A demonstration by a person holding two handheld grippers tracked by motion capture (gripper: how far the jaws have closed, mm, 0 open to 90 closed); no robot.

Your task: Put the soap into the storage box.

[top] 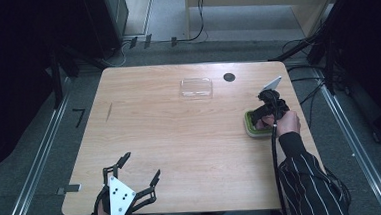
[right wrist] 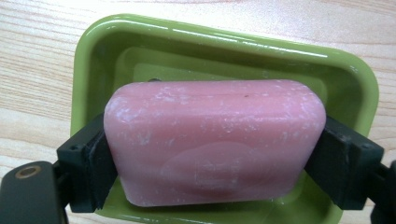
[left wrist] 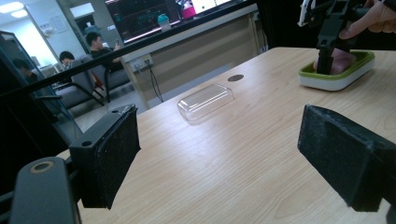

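Right tool (right wrist: 215, 154) clamped across soap (right wrist: 215, 140) ends, inside dish (right wrist: 224, 37) near table's (top: 180, 138) right edge; left tool (top: 141, 174) open, empty.

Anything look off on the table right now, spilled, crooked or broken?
Nothing stands out. The clear lid lies flat, apart from the green soap dish, which sits level on the table. The pink soap is whole, clamped by the right gripper.

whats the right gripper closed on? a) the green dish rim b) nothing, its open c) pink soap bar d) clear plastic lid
c: in the right gripper view, the right gripper presses both ends of the pink soap bar over the green dish; the clear lid lies apart.
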